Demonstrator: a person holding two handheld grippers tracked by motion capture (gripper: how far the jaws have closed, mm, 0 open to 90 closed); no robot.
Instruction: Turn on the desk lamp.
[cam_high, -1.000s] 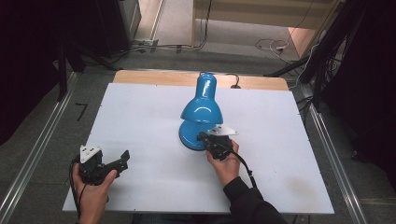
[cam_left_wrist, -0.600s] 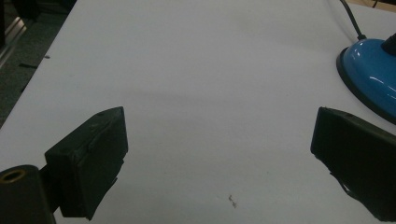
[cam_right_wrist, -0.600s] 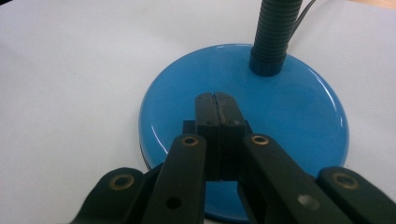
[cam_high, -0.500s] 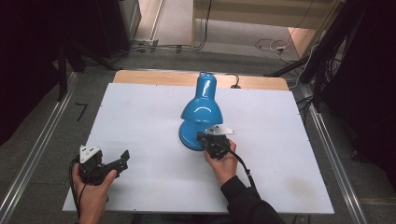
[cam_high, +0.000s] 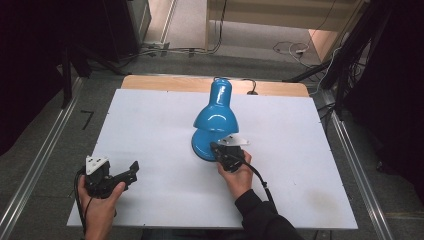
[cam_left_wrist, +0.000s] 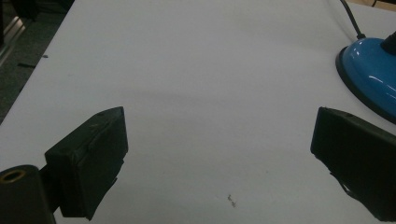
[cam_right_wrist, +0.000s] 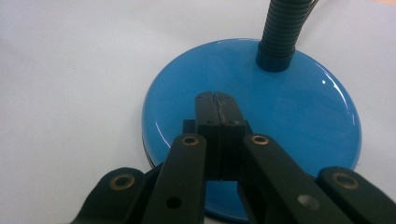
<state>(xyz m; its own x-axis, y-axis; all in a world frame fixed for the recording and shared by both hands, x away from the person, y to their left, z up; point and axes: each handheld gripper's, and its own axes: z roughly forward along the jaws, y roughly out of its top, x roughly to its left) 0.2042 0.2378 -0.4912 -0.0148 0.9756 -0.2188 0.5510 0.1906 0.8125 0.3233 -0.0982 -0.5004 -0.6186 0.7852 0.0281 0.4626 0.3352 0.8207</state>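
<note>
Comparing this moment with the high view a second ago, almost nothing has changed: the glossy blue desk lamp with a round base and bent flexible neck (cam_high: 216, 116) sits mid-table toward the far edge of the white tabletop (cam_high: 150, 120), its shade pointing away from the person. The right gripper (cam_high: 216, 148) remains over the near part of the lamp's round blue base (cam_right_wrist: 252, 116), jaws pressed together with nothing between them (tips resting on or just above the enamel; contact cannot be confirmed). The left gripper (cam_high: 134, 168) stays parked near the front-left corner, jaws spread wide over bare table. Judgement: a pause, possibly pressing a switch on the base.
</note>
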